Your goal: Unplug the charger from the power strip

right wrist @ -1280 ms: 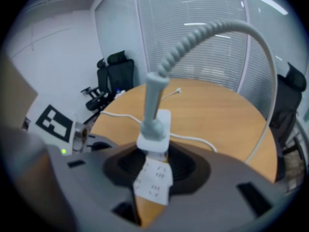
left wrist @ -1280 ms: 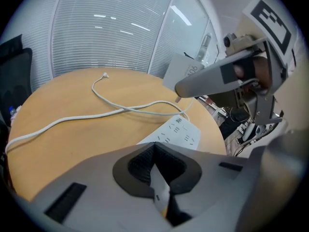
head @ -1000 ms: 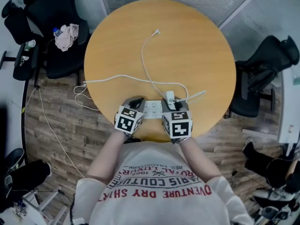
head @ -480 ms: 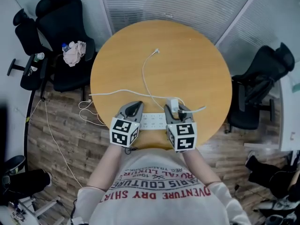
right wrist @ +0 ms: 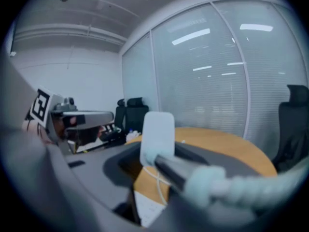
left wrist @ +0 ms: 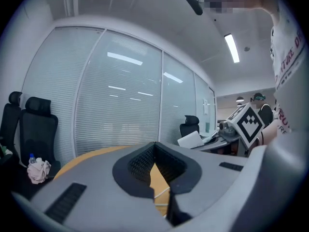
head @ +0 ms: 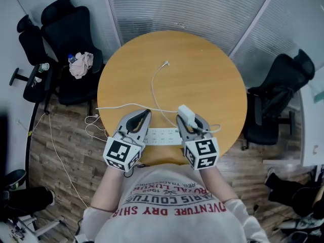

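My right gripper [head: 184, 118] is shut on the white charger [head: 186, 114], held up above the round wooden table [head: 207, 75]. The right gripper view shows the charger [right wrist: 157, 131] upright between the jaws, free of any socket. Its thin white cable [head: 154, 85] trails across the table to a loose end. The white power strip [head: 163, 134] lies flat near the table's front edge, between and below both grippers. My left gripper [head: 142, 116] hangs above the strip's left end, shut with nothing in it [left wrist: 154, 147].
The strip's white cord [head: 111, 106] runs left and off the table edge to the wooden floor. Black office chairs stand at the left [head: 66, 32] and right [head: 283, 82]; a cloth and bottle [head: 81, 65] lie on the left one. Glass walls with blinds stand behind the table.
Both grippers have risen from the table. The right one has lifted the charger up off the power strip. The left one has come up off the strip's left end.
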The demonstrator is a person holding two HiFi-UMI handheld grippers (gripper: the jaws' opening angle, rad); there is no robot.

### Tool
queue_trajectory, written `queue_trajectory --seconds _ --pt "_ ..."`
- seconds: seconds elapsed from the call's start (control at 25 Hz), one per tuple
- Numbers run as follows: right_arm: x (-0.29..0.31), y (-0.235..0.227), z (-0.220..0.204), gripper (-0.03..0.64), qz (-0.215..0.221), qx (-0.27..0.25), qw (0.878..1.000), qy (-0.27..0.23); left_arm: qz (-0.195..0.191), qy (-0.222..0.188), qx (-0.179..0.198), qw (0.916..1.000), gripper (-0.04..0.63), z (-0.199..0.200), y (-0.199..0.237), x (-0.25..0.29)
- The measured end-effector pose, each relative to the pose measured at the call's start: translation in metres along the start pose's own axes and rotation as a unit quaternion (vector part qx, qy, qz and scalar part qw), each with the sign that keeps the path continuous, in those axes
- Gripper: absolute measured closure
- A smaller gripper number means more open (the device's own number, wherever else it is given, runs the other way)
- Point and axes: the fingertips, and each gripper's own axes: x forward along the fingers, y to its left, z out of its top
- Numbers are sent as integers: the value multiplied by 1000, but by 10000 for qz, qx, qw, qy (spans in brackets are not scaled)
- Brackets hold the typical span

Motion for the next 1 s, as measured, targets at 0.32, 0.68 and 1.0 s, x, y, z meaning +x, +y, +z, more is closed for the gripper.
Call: queue_trajectory --seconds 0.32,0.68,1.0 --pt "-3 5 18 462 334 -105 9990 -285 18 -305 22 9995 561 24 6 -9" --pt "0 4 17 462 438 -170 9986 -241 -22 -118 68 9999 561 14 3 -1" --pt "2 2 15 462 394 -67 9990 -220 -5 6 -31 10000 561 5 4 -1"
